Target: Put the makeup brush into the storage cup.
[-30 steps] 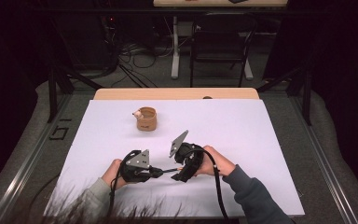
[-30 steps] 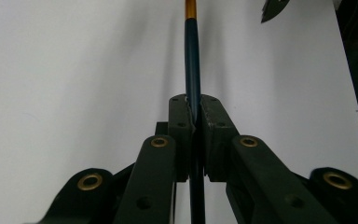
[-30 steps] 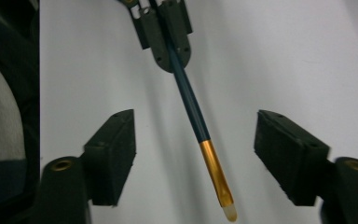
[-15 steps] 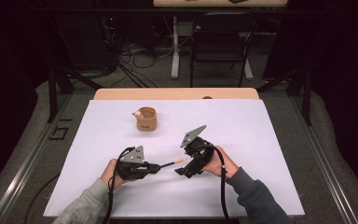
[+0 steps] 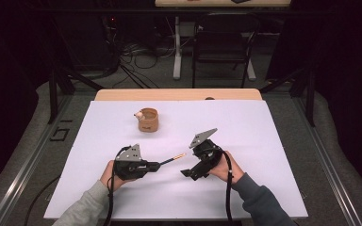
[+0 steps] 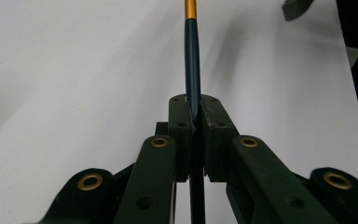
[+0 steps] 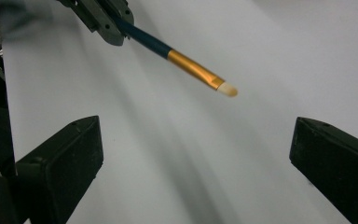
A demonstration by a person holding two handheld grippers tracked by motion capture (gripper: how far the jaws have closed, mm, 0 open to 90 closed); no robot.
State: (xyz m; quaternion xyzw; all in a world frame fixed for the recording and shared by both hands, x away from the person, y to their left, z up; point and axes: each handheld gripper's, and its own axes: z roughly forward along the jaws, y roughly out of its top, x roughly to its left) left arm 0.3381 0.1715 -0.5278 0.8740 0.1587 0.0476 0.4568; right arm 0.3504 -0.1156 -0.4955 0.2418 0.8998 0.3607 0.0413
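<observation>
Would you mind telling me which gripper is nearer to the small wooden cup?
Left. The left gripper, holding the paintbrush, sits just in front of the cup; the open right gripper is farther right.

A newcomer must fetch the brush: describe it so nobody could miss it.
On the white table, look at the near middle, between the person's two hands. The brush juts from the shut left hand-held gripper: dark blue handle, gold ferrule, pale tip, thin unlike the squat brown cup.

The left gripper (image 5: pixel 158 165) has its jaws clamped tight, while the right gripper (image 5: pixel 187 173), just opened, stands wide.
</observation>
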